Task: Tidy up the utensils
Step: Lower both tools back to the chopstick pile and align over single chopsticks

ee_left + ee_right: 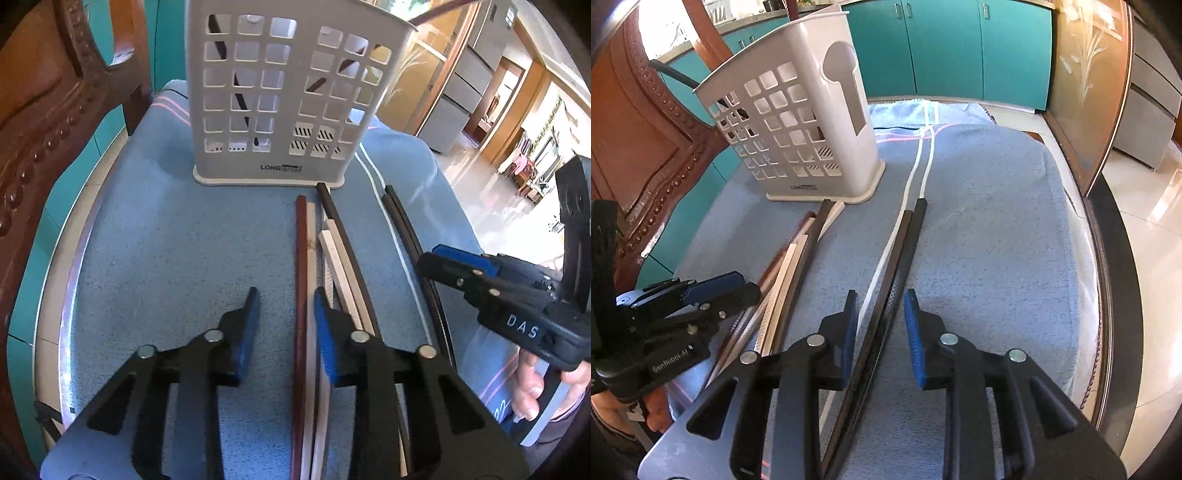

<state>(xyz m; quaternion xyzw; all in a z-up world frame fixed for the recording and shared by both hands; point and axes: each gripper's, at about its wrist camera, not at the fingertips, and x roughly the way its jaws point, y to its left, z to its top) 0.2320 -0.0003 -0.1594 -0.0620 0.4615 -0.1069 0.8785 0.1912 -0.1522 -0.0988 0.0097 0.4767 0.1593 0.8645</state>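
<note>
A white perforated utensil holder (280,96) stands on a blue towel (166,236), with dark sticks inside it; it also shows in the right wrist view (798,129). Several chopsticks lie in front of it: a reddish-brown one (301,266), pale wooden ones (340,266), a dark brown one (343,236) and a black pair (410,236). My left gripper (284,306) is open, its jaws on either side of the reddish-brown chopstick. My right gripper (881,310) is open over the black pair (905,243). Each gripper shows in the other's view, the right one (458,266) and the left one (716,288).
A carved wooden chair back (55,96) rises at the left. Teal cabinets (945,44) stand behind the table. The towel's white stripes (916,166) run beside the black pair. The table's right edge (1104,258) drops to a tiled floor.
</note>
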